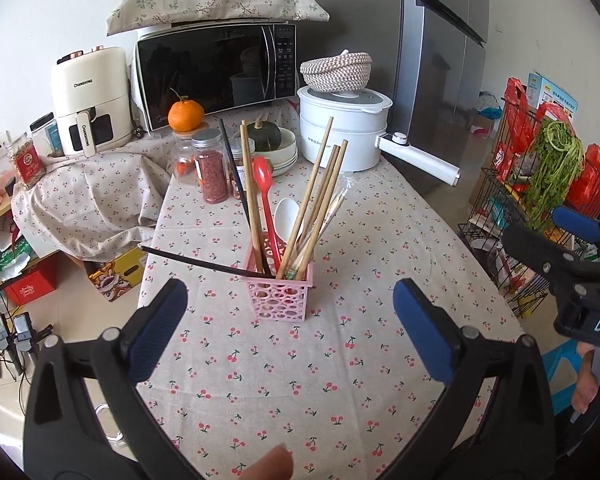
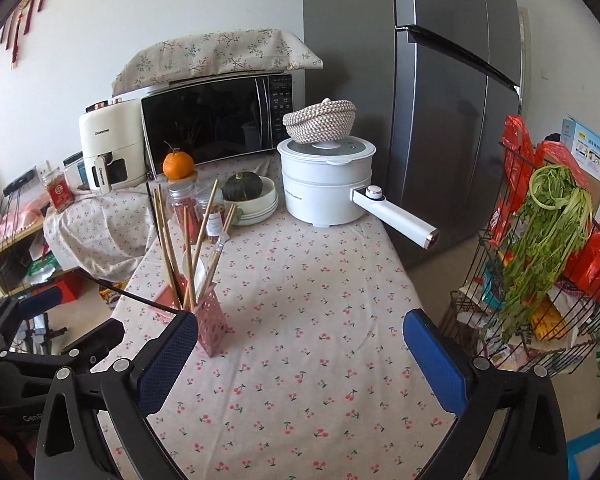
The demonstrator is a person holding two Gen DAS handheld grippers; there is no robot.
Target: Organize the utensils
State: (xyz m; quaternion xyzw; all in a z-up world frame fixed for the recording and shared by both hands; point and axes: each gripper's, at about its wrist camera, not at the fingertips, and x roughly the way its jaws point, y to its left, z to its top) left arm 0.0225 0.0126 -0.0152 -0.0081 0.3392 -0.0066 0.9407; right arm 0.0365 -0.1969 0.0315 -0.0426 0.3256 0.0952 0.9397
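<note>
Both the left gripper (image 1: 290, 322) and right gripper (image 2: 300, 346) hover with jaws spread, empty, near the pink utensil basket (image 1: 282, 294) on the worktop (image 1: 340, 360).

the lower ends of the wooden chopsticks (image 1: 320, 204) and the red spoon (image 1: 269, 204) stayed hidden inside the pink basket (image 1: 281, 300). the right gripper (image 1: 572, 256) was cut off at the left wrist view's edge. print on the red-labelled jar (image 1: 27, 162) was too small to read. the refrigerator (image 2: 440, 100) ran past the frame's top.
</note>
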